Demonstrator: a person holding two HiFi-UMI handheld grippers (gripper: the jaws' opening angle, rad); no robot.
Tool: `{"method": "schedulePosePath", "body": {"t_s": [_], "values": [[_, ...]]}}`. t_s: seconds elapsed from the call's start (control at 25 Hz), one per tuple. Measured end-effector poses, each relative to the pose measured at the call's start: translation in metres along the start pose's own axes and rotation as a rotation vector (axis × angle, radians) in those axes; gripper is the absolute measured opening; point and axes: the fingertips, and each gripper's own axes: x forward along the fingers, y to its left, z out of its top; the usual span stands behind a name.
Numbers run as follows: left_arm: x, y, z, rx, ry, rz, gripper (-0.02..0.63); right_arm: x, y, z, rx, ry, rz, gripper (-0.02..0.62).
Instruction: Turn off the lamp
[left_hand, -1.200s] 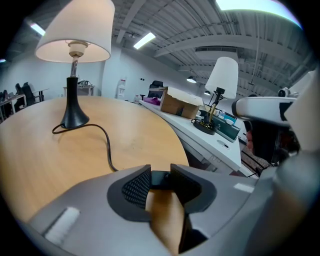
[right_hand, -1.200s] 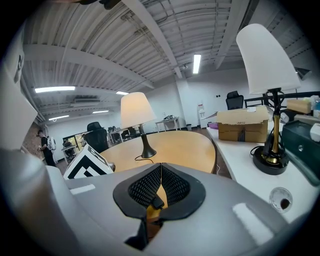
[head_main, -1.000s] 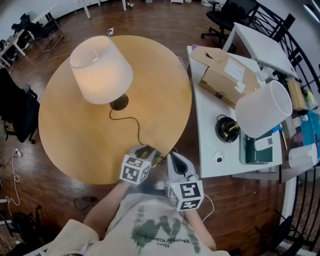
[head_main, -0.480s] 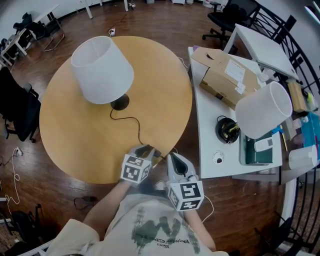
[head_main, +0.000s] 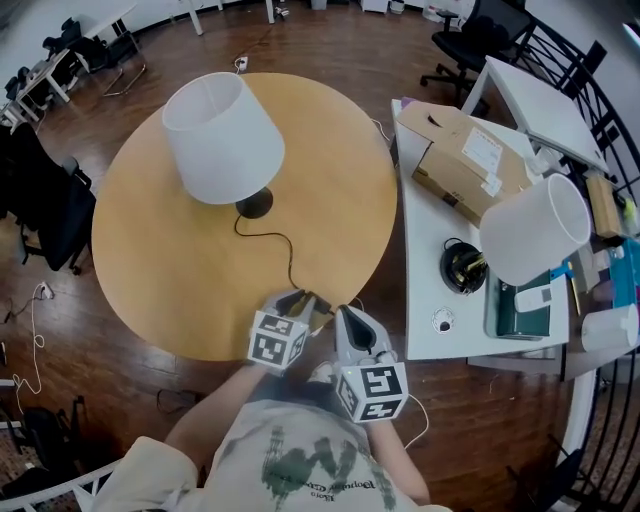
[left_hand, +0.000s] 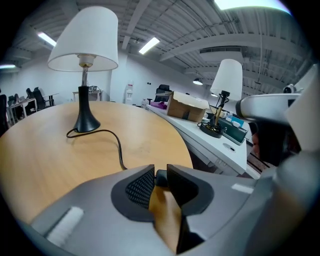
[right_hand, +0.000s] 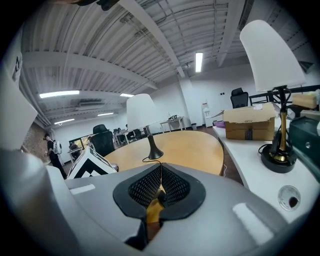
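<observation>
**Left gripper pinches the lamp's cord switch at the table edge**

Seen from above, a lamp with a white shade stands at the far left of a round wooden table. The shade shows no glow, so the lamp looks off. A black cord trails from the lamp's base toward the person and reaches the near edge of the table, within easy reach.

The left gripper tilts down onto that spot. Its jaws have just been closing, and a small dark switch sits squeezed between the pads. This is most likely the press that cuts the light.

Just beside it on the right, the right gripper hangs near the table edge with its pads closed together. Nothing is clearly gripped, so it seems only to be kept out of the way.

Further right is a white desk. On it lies a cardboard box, mostly closed, its contents hidden. Nearer stands a second lamp. Partly under its shade, a teal tray holds a white object too small to identify.
</observation>
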Motion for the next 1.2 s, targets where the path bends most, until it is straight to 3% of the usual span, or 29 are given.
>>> {"method": "schedulePosePath", "body": {"t_s": [0.32,1.2], "values": [[-0.045,0.012,0.011,-0.021,-0.079,0.023,0.077,0.004,0.036,0.007,-0.038,-0.011,0.039,0.002],[-0.266,0.034,0.015,-0.096,-0.437,0.063,0.054,-0.052,0.206,-0.005,-0.172,-0.041,0.129,0.0]]}}
